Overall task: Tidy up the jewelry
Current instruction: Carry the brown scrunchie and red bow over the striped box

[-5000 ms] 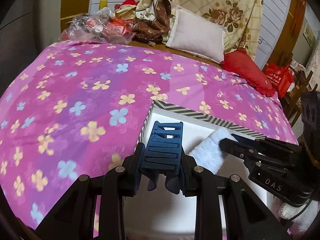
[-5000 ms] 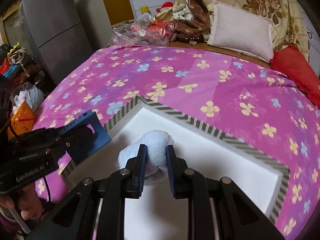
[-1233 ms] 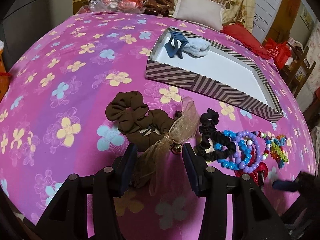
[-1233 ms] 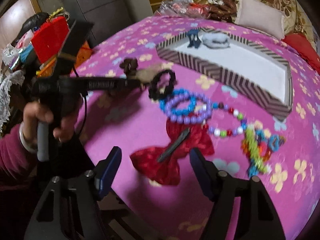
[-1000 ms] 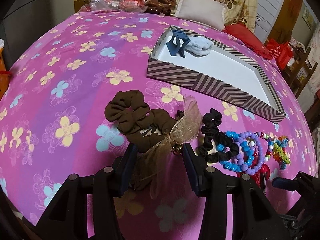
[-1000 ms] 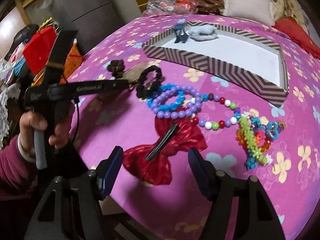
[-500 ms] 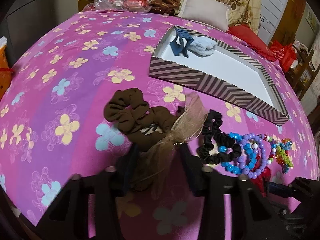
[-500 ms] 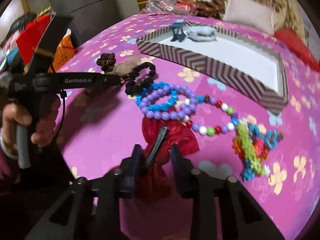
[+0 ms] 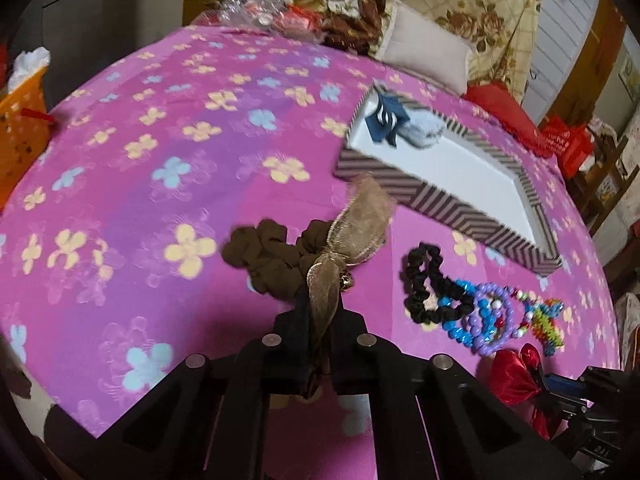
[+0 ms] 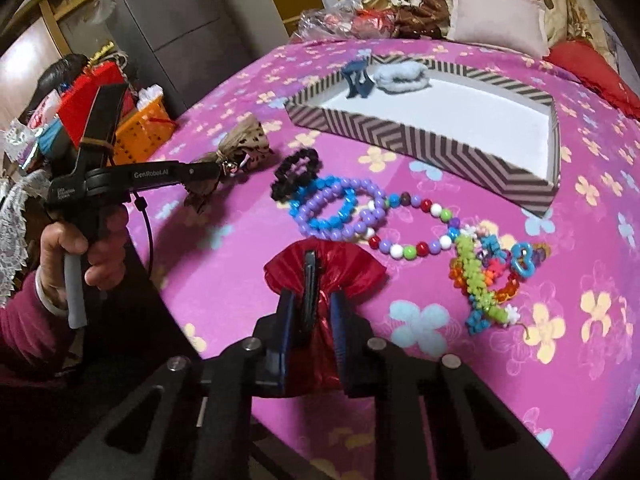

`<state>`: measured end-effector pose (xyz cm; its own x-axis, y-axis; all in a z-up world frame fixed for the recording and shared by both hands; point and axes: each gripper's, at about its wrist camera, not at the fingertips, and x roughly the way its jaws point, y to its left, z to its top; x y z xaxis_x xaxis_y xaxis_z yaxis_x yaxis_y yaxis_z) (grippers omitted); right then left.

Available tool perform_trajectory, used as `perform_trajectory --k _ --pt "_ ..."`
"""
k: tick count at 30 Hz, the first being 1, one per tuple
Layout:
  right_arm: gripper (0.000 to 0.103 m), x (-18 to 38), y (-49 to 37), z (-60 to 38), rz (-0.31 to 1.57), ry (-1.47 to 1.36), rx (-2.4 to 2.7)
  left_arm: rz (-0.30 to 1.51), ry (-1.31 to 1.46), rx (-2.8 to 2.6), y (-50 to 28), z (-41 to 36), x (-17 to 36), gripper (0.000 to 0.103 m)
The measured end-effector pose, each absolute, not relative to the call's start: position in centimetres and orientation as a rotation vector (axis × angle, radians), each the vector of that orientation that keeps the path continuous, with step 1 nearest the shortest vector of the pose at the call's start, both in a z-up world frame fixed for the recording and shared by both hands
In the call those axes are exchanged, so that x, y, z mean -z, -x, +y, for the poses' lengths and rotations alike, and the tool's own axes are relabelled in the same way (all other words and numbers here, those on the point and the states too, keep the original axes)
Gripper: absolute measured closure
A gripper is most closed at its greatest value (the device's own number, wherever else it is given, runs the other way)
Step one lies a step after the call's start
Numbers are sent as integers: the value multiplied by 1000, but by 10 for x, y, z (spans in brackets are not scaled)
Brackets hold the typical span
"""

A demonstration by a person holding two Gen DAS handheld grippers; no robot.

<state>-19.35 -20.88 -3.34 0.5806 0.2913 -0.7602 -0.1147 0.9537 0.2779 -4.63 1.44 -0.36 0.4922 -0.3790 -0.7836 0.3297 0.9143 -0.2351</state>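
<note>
My left gripper (image 9: 318, 322) is shut on a brown scrunchie with a gold ribbon bow (image 9: 280, 256), lifted a little off the bedspread; it also shows in the right wrist view (image 10: 240, 148). My right gripper (image 10: 310, 308) is shut on a red bow hair clip (image 10: 324, 272) at the near edge of the bed. A striped box (image 10: 420, 140) with a white floor holds a blue claw clip (image 10: 358, 76) and a pale blue fluffy piece (image 10: 402, 76). A black scrunchie (image 10: 296, 172), bead bracelets (image 10: 336, 208) and a colourful bead piece (image 10: 488, 276) lie on the bedspread.
The bed has a pink flowered bedspread (image 9: 160, 160). Pillows (image 9: 426, 54) and bags lie at its far end. An orange basket (image 10: 140, 132) and a grey fridge (image 10: 176, 28) stand to the left of the bed.
Both grippers have shut: the left on the brown scrunchie, the right on the red bow clip. The scrunchie has been raised and drawn towards the left gripper.
</note>
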Motion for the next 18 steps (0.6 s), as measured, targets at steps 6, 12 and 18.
perform_trajectory --k 6,12,18 --pt "85 11 190 -208 861 -215 -269 903 67 441 51 19 -20 95" --pt "85 -6 180 -214 817 -214 -258 876 70 455 52 13 -32 95" --pt "85 -17 169 -225 786 -210 -229 850 56 459 49 4 -42 95"
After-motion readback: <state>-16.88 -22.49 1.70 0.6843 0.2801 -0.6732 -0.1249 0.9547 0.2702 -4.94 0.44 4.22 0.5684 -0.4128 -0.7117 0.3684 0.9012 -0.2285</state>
